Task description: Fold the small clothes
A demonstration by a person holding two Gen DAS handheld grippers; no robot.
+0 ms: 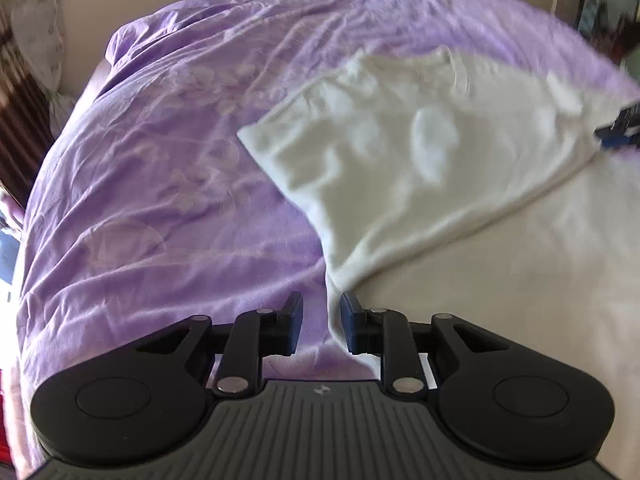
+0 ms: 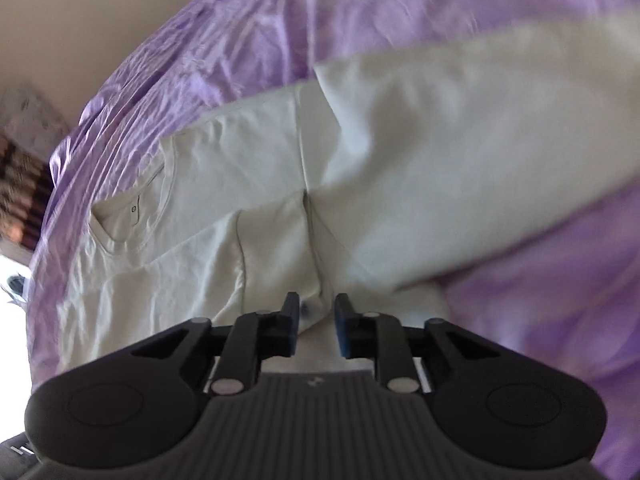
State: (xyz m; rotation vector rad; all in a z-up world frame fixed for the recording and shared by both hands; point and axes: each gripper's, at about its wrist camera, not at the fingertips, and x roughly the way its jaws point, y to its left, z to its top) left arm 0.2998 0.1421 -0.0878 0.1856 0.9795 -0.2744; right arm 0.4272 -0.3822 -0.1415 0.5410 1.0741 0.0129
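Both gripper jaws stand parted over the cream shirt (image 2: 260,168) on purple bedding (image 1: 160,160).

Crumpled purple bedsheet (image 1: 160,184) covers bed; pale patterned pillow (image 1: 38,28) at far left corner.

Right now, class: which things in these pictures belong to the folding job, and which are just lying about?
Belongs to the job:
- white shirt, partly folded
- left gripper
- right gripper

Just there:
- purple bedsheet, under the shirt
- patterned pillow, at the far edge
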